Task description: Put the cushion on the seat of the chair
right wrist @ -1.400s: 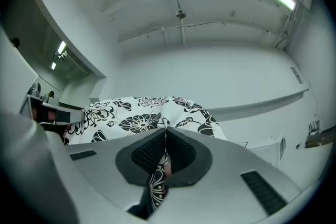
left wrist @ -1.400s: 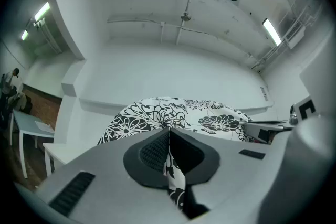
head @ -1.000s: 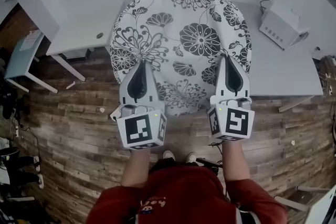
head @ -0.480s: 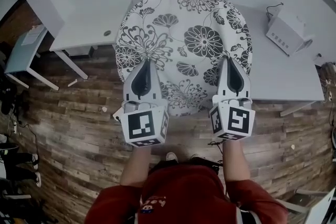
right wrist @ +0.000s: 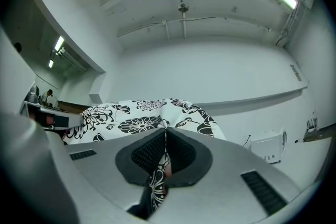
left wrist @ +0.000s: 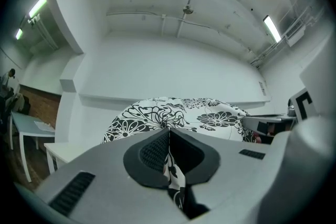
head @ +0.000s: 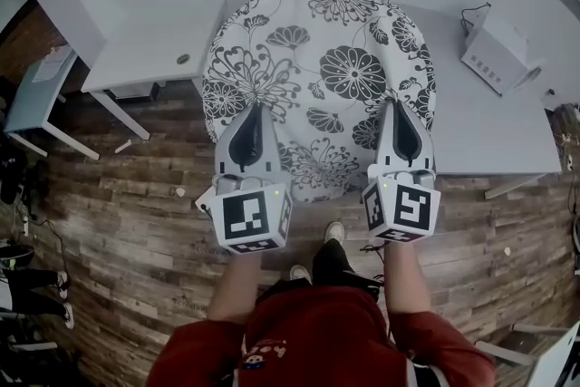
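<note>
Above a wood-plank floor (head: 118, 222), a person in a red top (head: 317, 335) holds one round cushion (head: 317, 59), white with black flowers, level in front of the body with two hand-held grippers. The left gripper (head: 253, 111) bites the cushion's near edge on the left and the right gripper (head: 396, 106) bites it on the right, well apart from each other. Each carries one cube with square markers. In the left gripper view the jaws of the left gripper (left wrist: 169, 136) are pressed together on a fold of the printed fabric (left wrist: 176, 113). The right gripper view shows the right gripper (right wrist: 165, 136) clamped the same way on the cushion (right wrist: 149, 115). From above, the cushion overlaps the edges of two white tables, one at left (head: 149, 41) and one at right (head: 494, 136); whether it touches them cannot be told. One white box (head: 494, 54) with a cable sits on the right table. Two shoes (head: 334, 233) show below.
</note>
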The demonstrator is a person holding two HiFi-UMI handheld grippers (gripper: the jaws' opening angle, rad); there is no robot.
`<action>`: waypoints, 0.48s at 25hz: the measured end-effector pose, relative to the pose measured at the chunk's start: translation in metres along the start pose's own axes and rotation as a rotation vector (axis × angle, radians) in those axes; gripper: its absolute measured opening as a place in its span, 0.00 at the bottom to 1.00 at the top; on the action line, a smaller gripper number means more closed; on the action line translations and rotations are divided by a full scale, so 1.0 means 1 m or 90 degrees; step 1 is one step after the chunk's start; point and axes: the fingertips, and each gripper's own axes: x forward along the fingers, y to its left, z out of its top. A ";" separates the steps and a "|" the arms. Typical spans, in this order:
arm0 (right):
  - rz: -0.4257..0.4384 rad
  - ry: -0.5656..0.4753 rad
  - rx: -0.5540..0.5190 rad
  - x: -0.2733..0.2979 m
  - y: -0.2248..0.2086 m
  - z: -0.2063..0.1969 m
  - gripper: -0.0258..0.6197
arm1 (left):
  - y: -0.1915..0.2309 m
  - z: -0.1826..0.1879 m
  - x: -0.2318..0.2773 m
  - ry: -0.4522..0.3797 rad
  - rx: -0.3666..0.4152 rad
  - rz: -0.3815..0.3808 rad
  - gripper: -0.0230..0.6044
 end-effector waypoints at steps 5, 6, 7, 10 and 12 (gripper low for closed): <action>0.001 -0.004 -0.003 0.000 0.001 -0.001 0.08 | 0.000 0.001 -0.001 -0.009 0.001 -0.001 0.08; 0.001 -0.003 -0.003 0.001 0.001 -0.002 0.08 | 0.000 0.001 -0.001 -0.012 0.001 -0.002 0.08; 0.001 -0.003 -0.004 0.001 0.000 -0.003 0.08 | 0.000 0.001 0.000 -0.015 0.001 -0.002 0.08; -0.001 -0.004 -0.004 0.002 0.001 -0.004 0.08 | 0.001 0.000 0.001 -0.019 0.001 -0.005 0.08; -0.004 -0.003 -0.002 0.001 0.001 -0.005 0.08 | 0.001 0.000 0.001 -0.019 0.000 -0.009 0.08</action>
